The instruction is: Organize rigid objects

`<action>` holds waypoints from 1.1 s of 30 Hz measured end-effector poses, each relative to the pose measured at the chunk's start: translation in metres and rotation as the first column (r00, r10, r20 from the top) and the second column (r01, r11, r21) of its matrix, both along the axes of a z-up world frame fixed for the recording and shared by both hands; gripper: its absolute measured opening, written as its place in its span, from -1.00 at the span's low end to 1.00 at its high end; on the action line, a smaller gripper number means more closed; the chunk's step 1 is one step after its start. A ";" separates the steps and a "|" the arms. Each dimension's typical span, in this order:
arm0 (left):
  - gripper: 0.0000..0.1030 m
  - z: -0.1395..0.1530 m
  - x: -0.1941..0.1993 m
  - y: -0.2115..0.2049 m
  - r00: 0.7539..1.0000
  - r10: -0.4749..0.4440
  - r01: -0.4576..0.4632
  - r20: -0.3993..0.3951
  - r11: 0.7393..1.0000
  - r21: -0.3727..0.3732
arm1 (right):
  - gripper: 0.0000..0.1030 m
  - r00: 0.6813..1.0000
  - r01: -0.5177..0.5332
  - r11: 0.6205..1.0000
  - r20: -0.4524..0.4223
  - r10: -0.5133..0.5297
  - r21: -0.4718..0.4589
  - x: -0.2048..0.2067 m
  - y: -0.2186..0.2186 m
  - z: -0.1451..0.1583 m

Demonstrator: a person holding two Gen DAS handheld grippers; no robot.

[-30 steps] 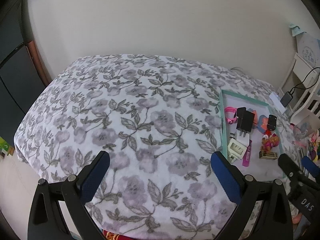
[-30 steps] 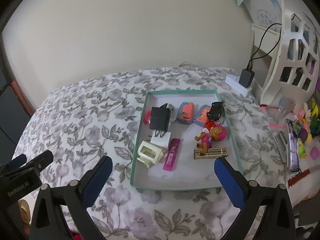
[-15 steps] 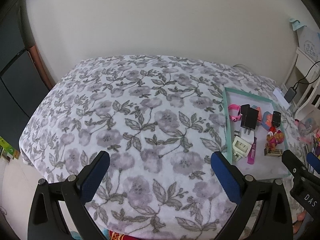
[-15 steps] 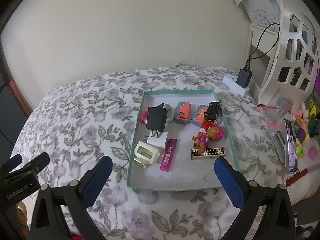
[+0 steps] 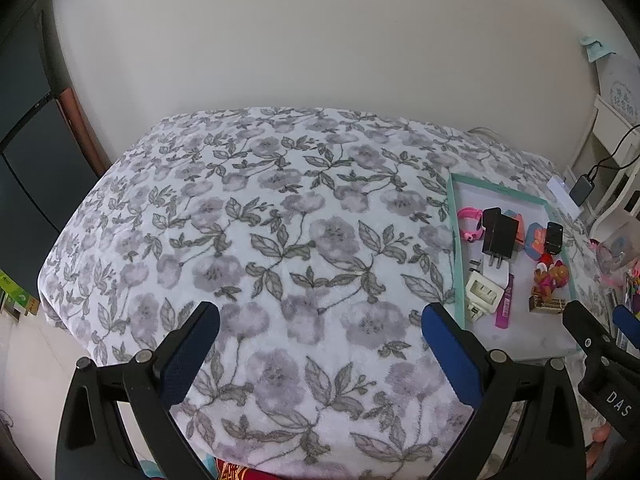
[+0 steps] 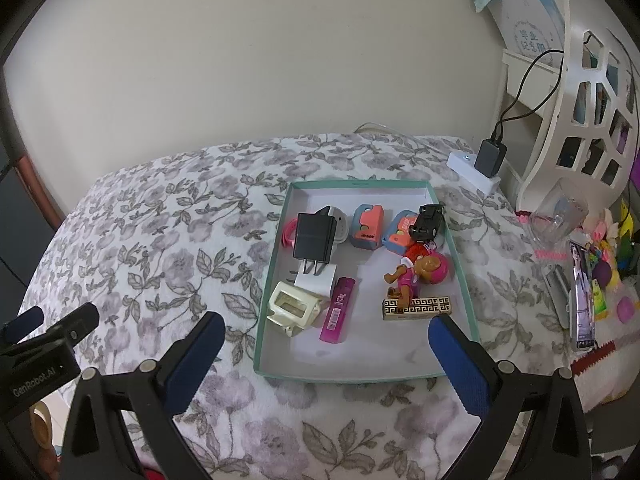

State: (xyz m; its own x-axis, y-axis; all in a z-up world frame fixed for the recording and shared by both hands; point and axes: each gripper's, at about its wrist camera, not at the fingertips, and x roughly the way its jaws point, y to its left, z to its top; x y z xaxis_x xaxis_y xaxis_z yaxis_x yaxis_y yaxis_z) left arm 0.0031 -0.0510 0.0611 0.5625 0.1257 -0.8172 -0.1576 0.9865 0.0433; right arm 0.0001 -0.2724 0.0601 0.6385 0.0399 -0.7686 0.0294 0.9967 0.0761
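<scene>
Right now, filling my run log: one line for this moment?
left tool: open, empty | right tool: open, empty | tray: holds items | grasp: none

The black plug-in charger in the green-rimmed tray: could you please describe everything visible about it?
The black plug-in charger is a boxy adapter of matte plastic with two metal prongs pointing toward the camera. It lies flat in the left half of the shallow green-rimmed tray, its prongs over a white block, its far end overlapping a pink-strapped watch. No cable shows, and neither gripper touches it.
</scene>
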 end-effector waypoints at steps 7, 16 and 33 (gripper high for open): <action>0.96 0.001 -0.001 -0.002 1.000 -0.008 0.008 0.006 1.000 0.015 | 1.00 1.000 -0.003 1.000 -0.001 0.003 -0.003 0.001 -0.001 -0.001; 0.96 0.000 -0.001 0.000 1.000 -0.011 0.011 0.000 1.000 0.022 | 1.00 1.000 -0.004 1.000 -0.002 0.004 -0.002 0.001 0.001 -0.001; 0.96 0.000 0.000 0.000 1.000 -0.021 0.022 -0.006 0.999 0.031 | 1.00 1.000 -0.010 1.000 0.001 0.010 -0.006 0.001 0.000 -0.001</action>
State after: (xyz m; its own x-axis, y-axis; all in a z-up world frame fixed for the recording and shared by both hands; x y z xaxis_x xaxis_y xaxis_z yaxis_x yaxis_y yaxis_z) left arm 0.0030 -0.0513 0.0606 0.5607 0.1394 -0.8162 -0.1361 0.9878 0.0752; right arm 0.0015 -0.2728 0.0587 0.6386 0.0416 -0.7684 0.0196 0.9973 0.0703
